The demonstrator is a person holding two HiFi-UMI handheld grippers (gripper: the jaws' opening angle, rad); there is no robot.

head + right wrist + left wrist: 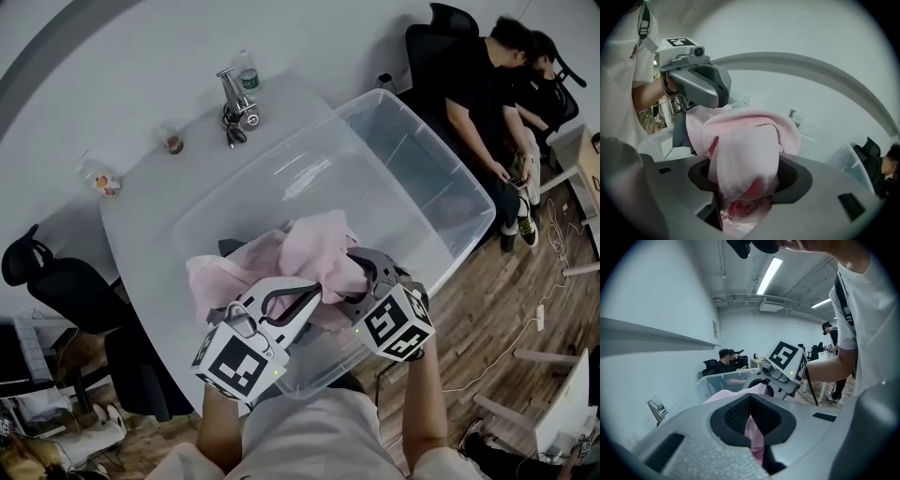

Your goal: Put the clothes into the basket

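A pink garment (300, 258) hangs bunched over the near end of the clear plastic basket (441, 178) on the white table (141, 216). Both grippers hold it. My left gripper (289, 302) is shut on a fold of the pink garment (754, 432), pinched between its dark pads. My right gripper (364, 274) is shut on a thick wad of the pink garment (745, 164) that spills over its jaws. A dark cloth (680, 133) hangs behind the pink one, under the left gripper (696, 84). The right gripper (785, 366) faces the left one closely.
At the table's far end stand a metal stand (234, 101) with a bottle (247, 73) and two small jars (171, 141) (101, 180). Black chairs (56, 281) stand at the left. Two people (497, 84) sit at the right, with cables (539, 314) on the wood floor.
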